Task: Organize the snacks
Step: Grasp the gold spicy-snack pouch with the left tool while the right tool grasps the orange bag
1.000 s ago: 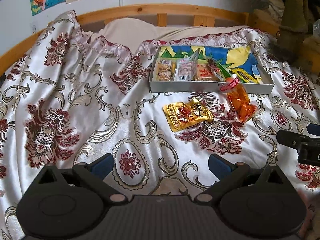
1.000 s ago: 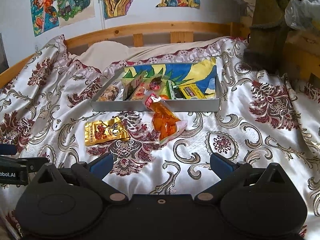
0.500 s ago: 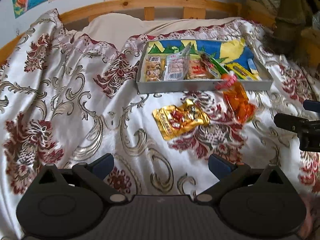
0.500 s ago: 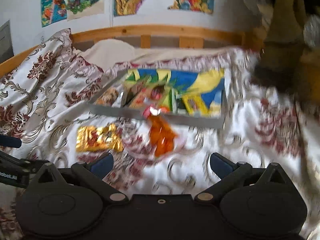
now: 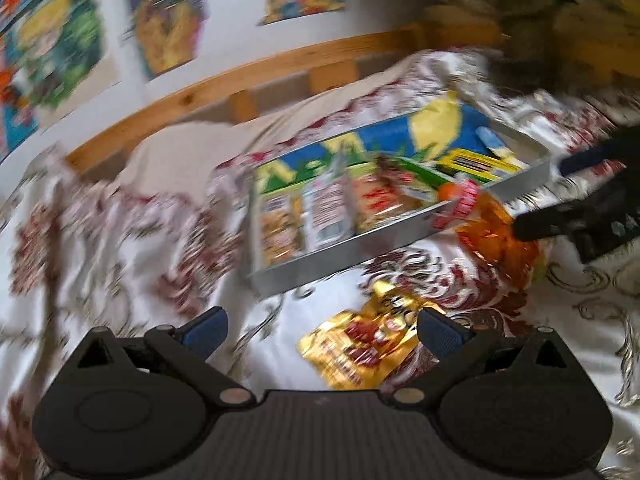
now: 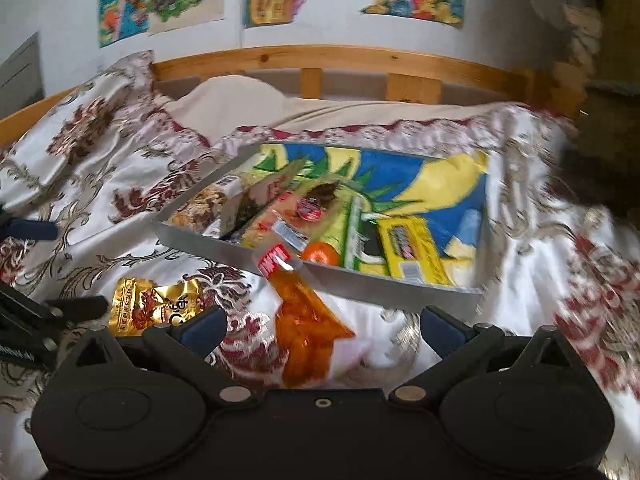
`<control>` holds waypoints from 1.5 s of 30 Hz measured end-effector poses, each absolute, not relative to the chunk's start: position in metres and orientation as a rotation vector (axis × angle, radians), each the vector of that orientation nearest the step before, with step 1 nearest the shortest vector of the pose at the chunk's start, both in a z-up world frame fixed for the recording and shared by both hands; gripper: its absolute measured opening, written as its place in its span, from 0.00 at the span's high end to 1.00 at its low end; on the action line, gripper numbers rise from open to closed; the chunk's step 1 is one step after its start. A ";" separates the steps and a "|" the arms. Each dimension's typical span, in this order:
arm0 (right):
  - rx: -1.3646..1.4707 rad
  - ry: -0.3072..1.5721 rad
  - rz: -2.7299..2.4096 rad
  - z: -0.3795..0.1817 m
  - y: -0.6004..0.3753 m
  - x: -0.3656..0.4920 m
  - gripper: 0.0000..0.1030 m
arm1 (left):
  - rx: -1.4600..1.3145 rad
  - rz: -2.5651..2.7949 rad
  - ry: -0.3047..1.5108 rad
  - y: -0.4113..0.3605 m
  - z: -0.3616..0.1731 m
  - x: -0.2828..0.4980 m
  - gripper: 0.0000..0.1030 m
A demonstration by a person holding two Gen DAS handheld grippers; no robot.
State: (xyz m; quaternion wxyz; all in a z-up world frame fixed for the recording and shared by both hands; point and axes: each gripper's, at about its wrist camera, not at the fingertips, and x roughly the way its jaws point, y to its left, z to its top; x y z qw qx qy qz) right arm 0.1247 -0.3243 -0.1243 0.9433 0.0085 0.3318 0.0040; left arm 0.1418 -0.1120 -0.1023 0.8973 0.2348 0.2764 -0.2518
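Both hand-held grippers are hanging wide open, holding nothing: left hand-held gripper point(image 5: 320, 326) facing the gold packet point(image 5: 368, 344), right hand-held gripper point(image 6: 322, 322) facing the orange packet point(image 6: 306, 328). Both packets are lying on the bed at 6 o'clock of the tray point(image 6: 240, 254), likely lined up for transfer.

The left wrist camera is looking low across the bed point(image 5: 120, 240), tilted and blurred, with the gold packet point(image 5: 360, 344) lying close between its fingers point(image 5: 204, 330) and the snack tray point(image 5: 384, 236) just beyond. The right wrist camera is facing the same tray point(image 6: 360, 280) from farther right, the orange packet point(image 6: 308, 336) sitting between its fingers point(image 6: 440, 328). Both views are sharing tray, packets and headboard point(image 6: 344, 60).
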 end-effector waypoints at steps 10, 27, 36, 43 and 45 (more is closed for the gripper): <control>0.046 0.774 0.022 -0.157 -0.329 0.157 0.01 | 0.581 -0.727 0.610 -0.126 -0.133 0.169 0.00; -0.001 0.855 0.043 -0.176 -0.318 0.169 0.01 | 0.685 -0.693 0.631 -0.143 -0.149 0.171 0.00; -0.026 0.845 0.020 -0.178 -0.316 0.168 0.17 | 0.666 -0.744 0.685 -0.142 -0.150 0.172 0.13; -0.052 0.840 -0.003 -0.175 -0.310 0.167 0.30 | 0.693 -0.763 0.674 -0.145 -0.150 0.165 0.27; -0.057 0.841 -0.009 -0.175 -0.308 0.166 0.31 | 0.679 -0.755 0.685 -0.145 -0.148 0.165 0.32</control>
